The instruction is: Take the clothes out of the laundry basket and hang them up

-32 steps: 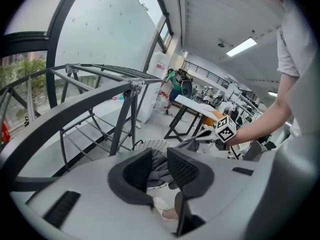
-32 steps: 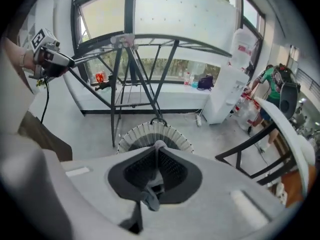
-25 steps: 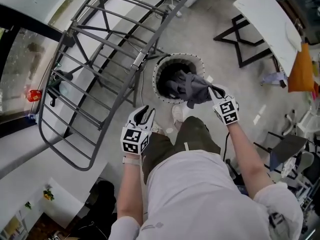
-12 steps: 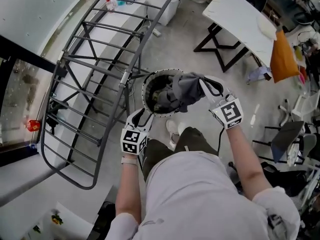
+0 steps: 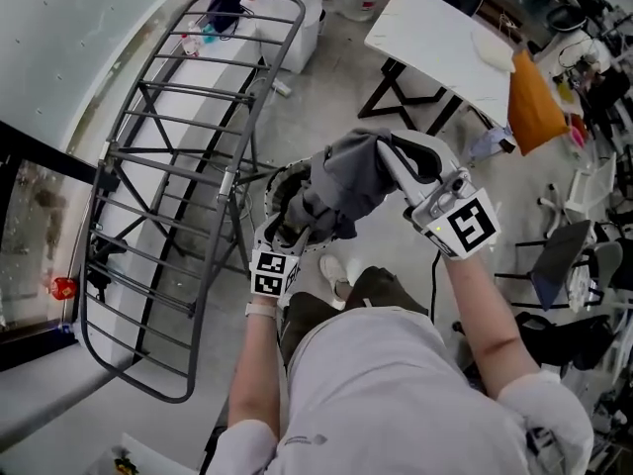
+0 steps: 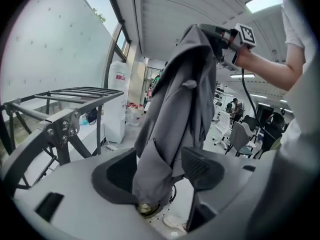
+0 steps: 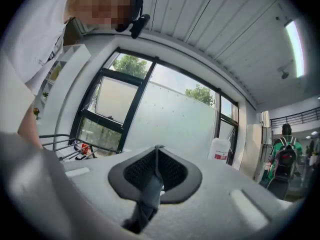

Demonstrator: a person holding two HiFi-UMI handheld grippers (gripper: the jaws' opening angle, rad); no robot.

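Observation:
A grey garment (image 5: 346, 181) hangs in the air over the round laundry basket (image 5: 269, 201). My right gripper (image 5: 407, 163) is shut on its top edge; a pinched strip of the cloth (image 7: 149, 190) shows between the closed jaws of that gripper (image 7: 156, 171). My left gripper (image 5: 285, 234) is below, at the garment's lower end. In the left gripper view its jaws (image 6: 160, 169) are opening, and the garment (image 6: 180, 109) hangs loosely between them, not pressed. The grey drying rack (image 5: 188, 166) stands to the left.
A white trestle table (image 5: 445, 38) stands at the upper right with an orange cloth (image 5: 529, 107) beside it. Chairs (image 5: 564, 265) crowd the right side. A white cabinet (image 5: 297, 8) is past the rack's far end. The window wall runs along the left.
My right gripper has lifted the grey garment up out of the basket. My left gripper has risen to the garment's lower end and its jaws have spread apart.

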